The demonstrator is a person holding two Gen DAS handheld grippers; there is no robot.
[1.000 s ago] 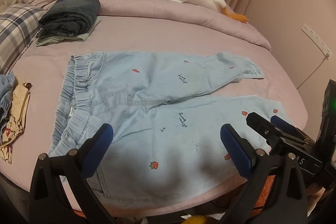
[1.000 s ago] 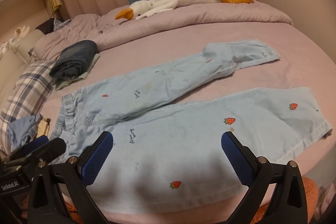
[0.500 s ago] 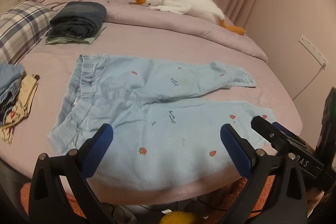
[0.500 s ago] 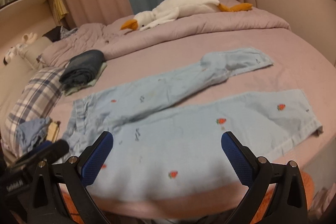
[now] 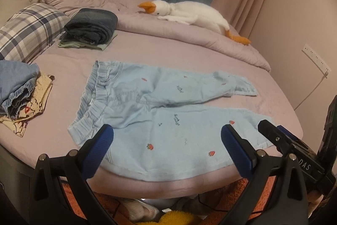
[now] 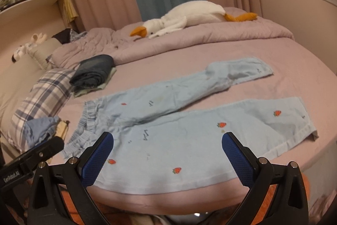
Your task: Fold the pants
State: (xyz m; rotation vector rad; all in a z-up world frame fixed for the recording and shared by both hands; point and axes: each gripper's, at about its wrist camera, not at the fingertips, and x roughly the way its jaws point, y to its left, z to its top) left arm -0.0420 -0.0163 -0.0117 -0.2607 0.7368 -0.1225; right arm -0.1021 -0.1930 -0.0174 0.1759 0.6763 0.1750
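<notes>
While pants (image 5: 160, 119) lie flat — both jaws gape, empty.

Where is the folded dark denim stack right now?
Far left of the bed in both views: the folded dark denim stack sits beside the plaid pillow, beyond the pants' waistband.

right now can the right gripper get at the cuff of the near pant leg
Probably yes: the right gripper is open above the near leg, and the cuff lies flat on the bed to its right, uncovered.

Pants (image 5: 168, 119): soft matt pale-blue cloth, embroidered strawberries. Bed (image 5: 69, 64): matt mauve fabric. Goose toy (image 5: 189, 13): white plush. Left gripper (image 5: 167, 138), right gripper (image 6: 167, 146): matt black plastic, textured blue pads (image 5: 99, 147).
</notes>
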